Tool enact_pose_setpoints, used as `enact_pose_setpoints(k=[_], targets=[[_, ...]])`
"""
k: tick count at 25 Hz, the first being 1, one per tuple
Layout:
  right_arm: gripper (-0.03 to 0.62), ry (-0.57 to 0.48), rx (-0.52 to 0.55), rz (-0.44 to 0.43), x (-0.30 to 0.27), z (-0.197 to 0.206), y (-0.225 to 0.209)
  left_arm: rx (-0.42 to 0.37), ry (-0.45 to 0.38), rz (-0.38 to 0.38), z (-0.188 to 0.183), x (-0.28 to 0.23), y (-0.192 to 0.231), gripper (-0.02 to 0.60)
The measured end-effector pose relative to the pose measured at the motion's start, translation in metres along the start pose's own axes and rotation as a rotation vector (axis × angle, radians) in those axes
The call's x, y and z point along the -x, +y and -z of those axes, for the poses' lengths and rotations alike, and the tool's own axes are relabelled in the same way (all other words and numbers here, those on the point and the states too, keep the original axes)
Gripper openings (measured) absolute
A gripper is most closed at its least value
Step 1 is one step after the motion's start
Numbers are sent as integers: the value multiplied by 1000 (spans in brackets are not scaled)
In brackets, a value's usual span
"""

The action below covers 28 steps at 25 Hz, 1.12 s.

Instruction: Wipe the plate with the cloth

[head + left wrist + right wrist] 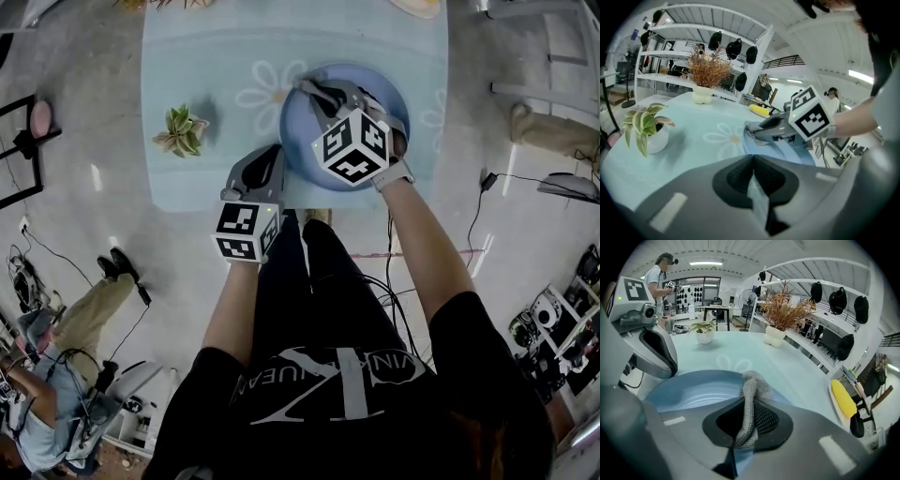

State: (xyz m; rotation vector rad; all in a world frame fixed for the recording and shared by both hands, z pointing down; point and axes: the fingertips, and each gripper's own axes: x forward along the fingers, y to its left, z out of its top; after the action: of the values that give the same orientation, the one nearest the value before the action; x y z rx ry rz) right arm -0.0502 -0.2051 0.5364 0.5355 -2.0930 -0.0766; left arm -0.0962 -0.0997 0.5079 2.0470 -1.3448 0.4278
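The round blue plate [298, 141] sat on the pale blue flower-printed tablecloth [206, 75], directly under the right gripper [746, 404] and just ahead of the left gripper [753, 157]. The left gripper's jaws were pressed together on the plate's near-left rim, a thin blue edge showing between its pads. The right gripper's jaws were clamped on a grey knitted cloth [752, 383], which bunched up above the fingertips and hung over the plate's far side; whether it touched the surface could not be told. The plate looked smooth and glossy, with faint concentric rings in its shallow well. A small potted plant [181, 129] stood well apart, to the left.
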Motion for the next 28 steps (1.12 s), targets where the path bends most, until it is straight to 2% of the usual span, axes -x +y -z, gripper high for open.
enact_pose_setpoints(k=[11, 17, 21, 28], targets=[[37, 99, -45, 140, 13, 41, -41, -7, 9, -14, 0, 0, -1, 0], [35, 160, -77, 185, 31, 71, -50, -9, 10, -22, 1, 0, -1, 0], [34, 195, -67, 193, 43, 89, -46, -13, 9, -24, 1, 0, -2, 0], [34, 249, -108, 169, 66, 114, -27, 0, 1, -29, 1, 1, -2, 0]])
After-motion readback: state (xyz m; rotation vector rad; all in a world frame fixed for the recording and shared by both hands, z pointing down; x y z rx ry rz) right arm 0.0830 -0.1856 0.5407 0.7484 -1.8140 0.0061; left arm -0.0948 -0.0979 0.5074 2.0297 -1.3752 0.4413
